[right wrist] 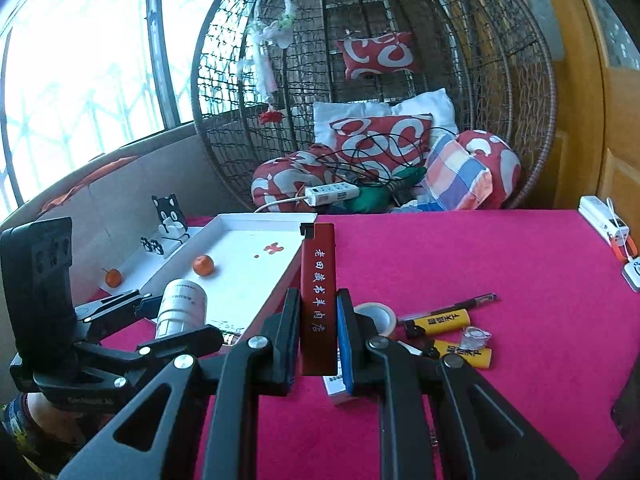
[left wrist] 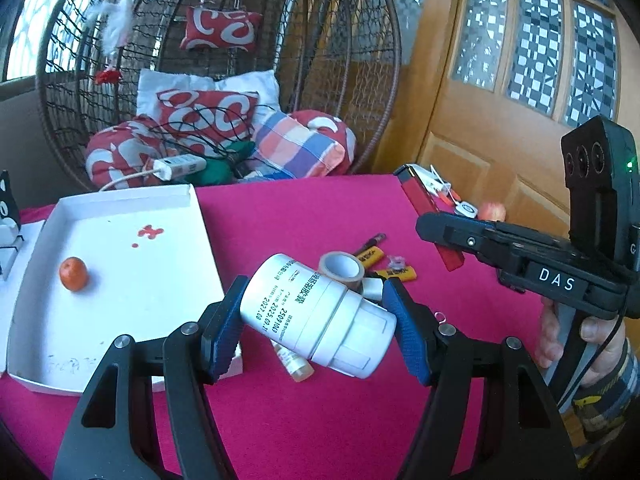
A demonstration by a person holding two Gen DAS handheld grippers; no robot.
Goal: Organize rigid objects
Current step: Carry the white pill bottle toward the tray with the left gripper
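Observation:
My left gripper (left wrist: 314,322) is shut on a white pill bottle (left wrist: 316,314), held tilted above the pink tablecloth; the bottle (right wrist: 182,308) also shows at the left of the right wrist view. My right gripper (right wrist: 318,336) is shut on a long red flat box (right wrist: 319,300) with white characters, held upright; that red box (left wrist: 430,210) sticks out of the right gripper (left wrist: 440,236) in the left wrist view. A white tray (left wrist: 120,272) with one small orange (left wrist: 73,274) lies on the left, just beyond both held things.
On the cloth lie a tape roll (right wrist: 376,318), two yellow lighters (right wrist: 438,322), a pen (right wrist: 452,306), a small clear item (right wrist: 476,338) and a small tube (left wrist: 292,360). A second orange (right wrist: 113,277) and a cat figure (right wrist: 170,212) stand left of the tray. A hanging wicker chair (right wrist: 520,92) is behind.

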